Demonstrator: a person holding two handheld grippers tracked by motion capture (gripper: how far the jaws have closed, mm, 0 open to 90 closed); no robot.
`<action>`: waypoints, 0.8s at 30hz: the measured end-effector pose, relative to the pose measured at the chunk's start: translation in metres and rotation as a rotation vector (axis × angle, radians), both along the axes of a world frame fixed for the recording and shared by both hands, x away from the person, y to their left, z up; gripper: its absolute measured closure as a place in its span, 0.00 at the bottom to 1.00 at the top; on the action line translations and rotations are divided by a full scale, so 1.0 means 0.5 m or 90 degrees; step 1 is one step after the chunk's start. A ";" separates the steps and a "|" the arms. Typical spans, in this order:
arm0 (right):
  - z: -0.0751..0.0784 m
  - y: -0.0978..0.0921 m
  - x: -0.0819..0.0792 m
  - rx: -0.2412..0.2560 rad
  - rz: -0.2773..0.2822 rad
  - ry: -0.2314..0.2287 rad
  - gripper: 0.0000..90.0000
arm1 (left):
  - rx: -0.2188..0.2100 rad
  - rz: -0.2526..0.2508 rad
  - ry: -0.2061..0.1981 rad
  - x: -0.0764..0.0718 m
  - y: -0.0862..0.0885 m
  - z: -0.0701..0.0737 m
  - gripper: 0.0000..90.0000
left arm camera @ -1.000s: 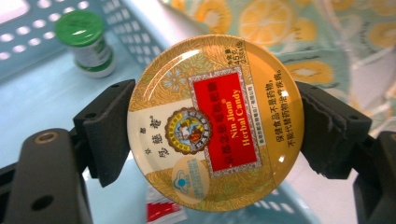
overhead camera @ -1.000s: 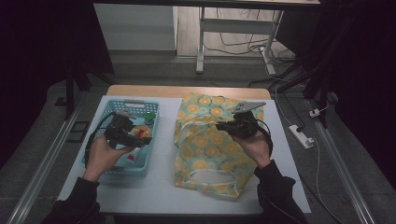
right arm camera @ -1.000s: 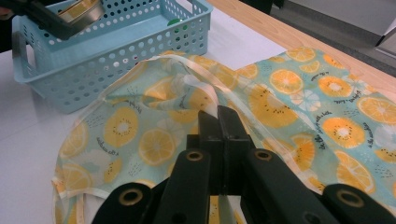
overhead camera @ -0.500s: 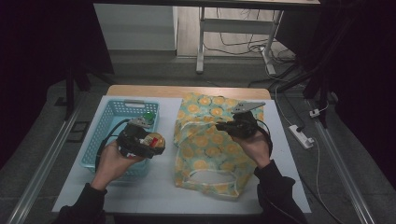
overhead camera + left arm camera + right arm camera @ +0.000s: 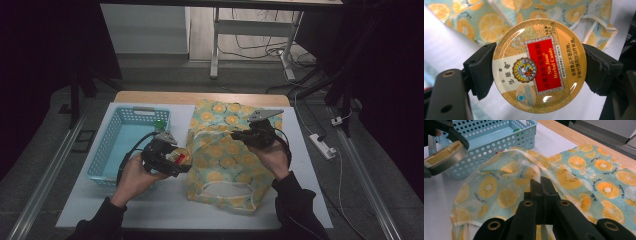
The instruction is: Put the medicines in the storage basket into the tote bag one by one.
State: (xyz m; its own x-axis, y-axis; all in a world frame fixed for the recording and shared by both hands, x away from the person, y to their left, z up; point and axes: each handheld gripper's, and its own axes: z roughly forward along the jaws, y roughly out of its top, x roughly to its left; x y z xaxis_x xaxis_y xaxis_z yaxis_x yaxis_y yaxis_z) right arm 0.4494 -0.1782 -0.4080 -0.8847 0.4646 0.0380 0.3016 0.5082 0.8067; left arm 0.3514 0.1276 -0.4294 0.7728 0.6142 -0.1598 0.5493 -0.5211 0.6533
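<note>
A round yellow candy tin (image 5: 539, 65) with a red label sits flat between the jaws of my left gripper (image 5: 537, 68), which is shut on its rim. In the high view that gripper (image 5: 175, 159) holds the tin (image 5: 180, 157) just left of a fabric bag (image 5: 225, 165) printed with orange slices. My right gripper (image 5: 541, 182) is shut on the bag's (image 5: 586, 170) pale rim and holds it lifted, so the mouth gapes toward the tin (image 5: 444, 157). From above, the right gripper (image 5: 240, 135) is over the bag's upper middle.
A light blue perforated basket (image 5: 107, 150) stands at the left of the white mat, with a small green item (image 5: 160, 124) at its far right corner. A white power strip (image 5: 322, 145) lies on the floor to the right. Wooden table edge (image 5: 200, 97) runs behind.
My left gripper has carried the tin out of the basket and rightward to the bag's left edge. The right gripper has stayed shut on the bag's rim.
</note>
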 end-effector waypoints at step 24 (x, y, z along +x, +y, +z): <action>-0.002 0.001 0.001 0.001 0.000 0.000 1.00 | 0.001 -0.055 0.014 0.057 -0.120 -0.025 0.22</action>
